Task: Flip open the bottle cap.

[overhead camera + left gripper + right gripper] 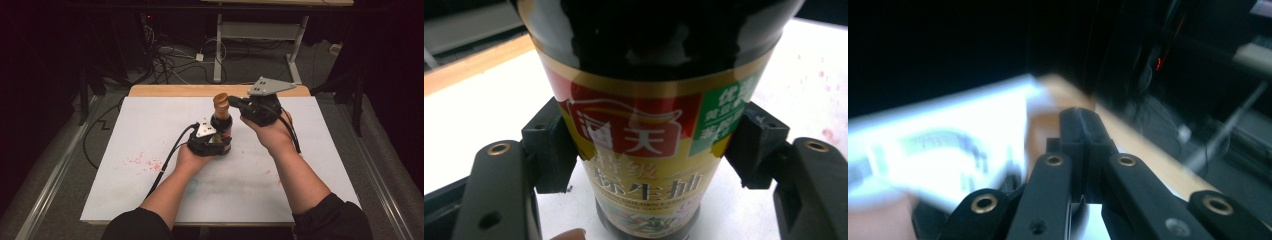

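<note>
I have the bottle (221, 127) upright mid-table (310, 165), my left gripper (212, 143) clamped around its label. Its cap (220, 99) sits straight up the long axis, just left of my right gripper (234, 103), whose jaws are pressed together, empty.

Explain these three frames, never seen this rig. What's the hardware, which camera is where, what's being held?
No robot arm here: a person holds a handheld two-jaw gripper in each hand. The high view looks down from above the person's side of the white table. The other two views come from cameras riding on the grippers, looking along their black jaws.

The left gripper is clamped on the body of a dark soy sauce bottle standing on the table; its own view shows the pads pressing the label from both sides. The right gripper is shut, jaws together, with its tip right by the bottle's brown cap; whether it touches is unclear. Red speckles stain the table.
</note>
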A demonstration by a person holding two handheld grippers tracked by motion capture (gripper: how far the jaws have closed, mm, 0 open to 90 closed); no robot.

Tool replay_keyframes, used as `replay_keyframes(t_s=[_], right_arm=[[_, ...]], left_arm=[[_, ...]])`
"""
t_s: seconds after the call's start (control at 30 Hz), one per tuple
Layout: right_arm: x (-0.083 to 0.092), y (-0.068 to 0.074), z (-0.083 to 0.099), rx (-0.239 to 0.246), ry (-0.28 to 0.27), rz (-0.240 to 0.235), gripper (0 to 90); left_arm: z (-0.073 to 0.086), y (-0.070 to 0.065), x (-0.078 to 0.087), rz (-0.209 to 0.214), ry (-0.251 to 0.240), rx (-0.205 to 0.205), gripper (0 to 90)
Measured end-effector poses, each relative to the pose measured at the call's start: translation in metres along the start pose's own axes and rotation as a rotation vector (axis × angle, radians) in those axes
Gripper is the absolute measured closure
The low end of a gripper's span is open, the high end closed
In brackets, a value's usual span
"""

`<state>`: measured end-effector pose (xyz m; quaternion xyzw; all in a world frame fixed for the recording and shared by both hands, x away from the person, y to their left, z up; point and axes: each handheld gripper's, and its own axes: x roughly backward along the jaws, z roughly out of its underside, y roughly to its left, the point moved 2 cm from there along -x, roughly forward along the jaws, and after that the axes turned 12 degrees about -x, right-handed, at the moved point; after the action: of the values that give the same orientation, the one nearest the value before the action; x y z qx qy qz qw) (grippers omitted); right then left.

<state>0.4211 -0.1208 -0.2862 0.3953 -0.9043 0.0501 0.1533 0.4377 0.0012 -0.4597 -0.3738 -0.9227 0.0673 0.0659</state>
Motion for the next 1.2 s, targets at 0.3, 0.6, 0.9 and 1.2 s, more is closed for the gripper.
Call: replay_keyframes(t_s=[0.3, 0.6, 0.9, 1.2], right_arm=[[0.011, 0.001, -0.008, 0.057, 0.031, 0.039, 90.0], [0.007, -0.011, 0.020, 0.017, 0.116, 0.043, 90.0], [-0.002, -0.009, 0.027, 0.019, 0.165, 0.040, 90.0], [-0.005, -0.006, 0.023, 0.026, 0.166, 0.035, 90.0]], left_arm=[[-0.001, 0.001, -0.001, -0.013, 0.005, 0.023, 28.7], [-0.002, 0.003, -0.001, -0.013, 0.004, 0.042, 28.6], [-0.002, 0.002, -0.001, -0.012, 0.002, 0.039, 28.5], [-0.001, 0.003, -0.001, -0.012, 0.002, 0.041, 28.7]])
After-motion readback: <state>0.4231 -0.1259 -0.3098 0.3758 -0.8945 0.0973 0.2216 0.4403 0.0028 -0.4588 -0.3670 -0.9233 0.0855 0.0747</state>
